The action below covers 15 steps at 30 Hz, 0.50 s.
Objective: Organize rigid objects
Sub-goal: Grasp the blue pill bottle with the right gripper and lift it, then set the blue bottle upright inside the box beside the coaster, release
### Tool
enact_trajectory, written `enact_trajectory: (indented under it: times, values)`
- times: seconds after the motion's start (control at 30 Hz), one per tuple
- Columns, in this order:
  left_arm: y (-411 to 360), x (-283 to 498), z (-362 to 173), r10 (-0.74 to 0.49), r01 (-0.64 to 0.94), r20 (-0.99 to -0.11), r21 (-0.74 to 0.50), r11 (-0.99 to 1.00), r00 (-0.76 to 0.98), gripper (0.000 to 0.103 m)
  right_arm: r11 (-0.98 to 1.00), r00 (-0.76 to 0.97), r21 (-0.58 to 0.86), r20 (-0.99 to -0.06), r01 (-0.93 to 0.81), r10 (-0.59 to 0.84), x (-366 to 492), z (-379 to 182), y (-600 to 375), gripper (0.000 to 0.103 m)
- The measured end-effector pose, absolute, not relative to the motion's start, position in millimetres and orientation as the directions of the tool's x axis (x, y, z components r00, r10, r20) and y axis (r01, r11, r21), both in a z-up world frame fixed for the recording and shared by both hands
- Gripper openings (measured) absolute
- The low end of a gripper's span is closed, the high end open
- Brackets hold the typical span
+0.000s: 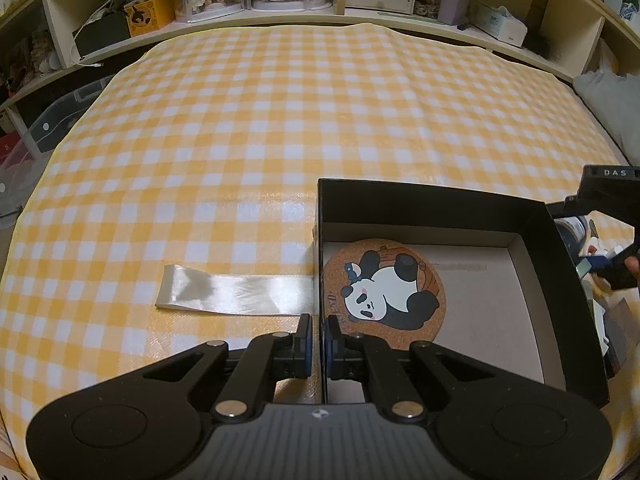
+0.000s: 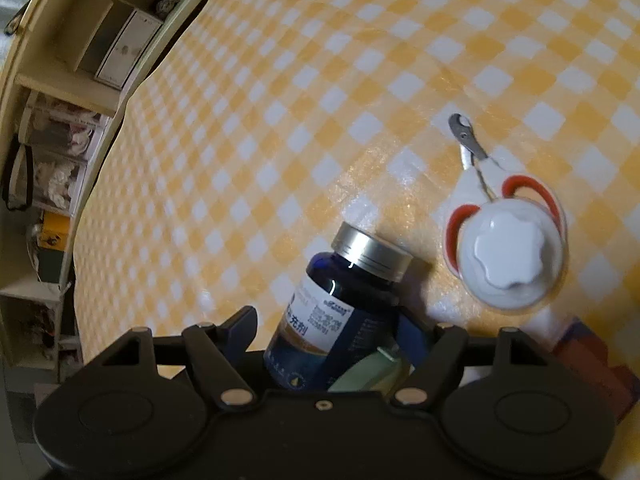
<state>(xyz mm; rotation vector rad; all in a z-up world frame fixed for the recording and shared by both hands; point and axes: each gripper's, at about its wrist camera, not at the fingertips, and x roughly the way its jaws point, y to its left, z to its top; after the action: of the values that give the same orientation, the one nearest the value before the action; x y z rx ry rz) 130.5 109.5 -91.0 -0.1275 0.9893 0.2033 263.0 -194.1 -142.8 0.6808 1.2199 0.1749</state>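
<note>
At lower centre the right gripper (image 2: 340, 344) is holding the bottle (image 2: 344, 304) between its jaws, cap pointing up-frame, while the left gripper (image 1: 319, 336) is pinching the box (image 1: 560, 280) wall at lower right, coaster (image 1: 384, 292) inside

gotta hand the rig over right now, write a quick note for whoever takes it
Left gripper: shut on the left wall of the black box, steadying it.
Right gripper: shut on the blue bottle, raised above the checked cloth.
Done: the panda coaster lies flat in the box.
Left: the bottle goes in next, probably, then the white knob-lidded item and the red-handled clippers partly under it, both on the cloth. A white ribbon lies left of the box.
</note>
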Motion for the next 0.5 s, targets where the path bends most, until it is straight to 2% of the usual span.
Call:
enact_trajectory:
  times: [0.03, 0.07, 0.1, 0.33, 0.5]
  values:
    - [109.6, 130.4, -90.6, 0.112, -0.227, -0.839, -0.014, 0.974, 0.532, 0.006, 0.797, 0.36, 0.565, -0.804, 0.213, 0.473, 263.9, -138.9, -193.6, 0.072]
    - [109.8, 130.3, -90.5, 0.113, -0.226, -0.839, -0.013, 0.974, 0.532, 0.006, 0.807, 0.361, 0.557, -0.806, 0.196, 0.469, 265.3, -135.2, -194.3, 0.063]
    - [109.9, 129.9, -90.6, 0.112, -0.227, -0.839, -0.014, 0.974, 0.532, 0.006, 0.813, 0.359, 0.552, -0.808, 0.182, 0.468, 267.0, -133.1, -193.0, 0.062]
    - [106.1, 128.3, -91.0, 0.113, -0.232, -0.836, -0.017, 0.972, 0.536, 0.006, 0.865, 0.369, 0.497, -0.818, 0.067, 0.441, 274.7, -111.9, -180.1, 0.057]
    - [104.9, 128.5, -89.2, 0.116, -0.233, -0.835, -0.015, 0.972, 0.538, 0.006, 0.877, 0.433, 0.472, -0.775, -0.087, 0.46, 272.5, -73.1, -173.5, 0.057]
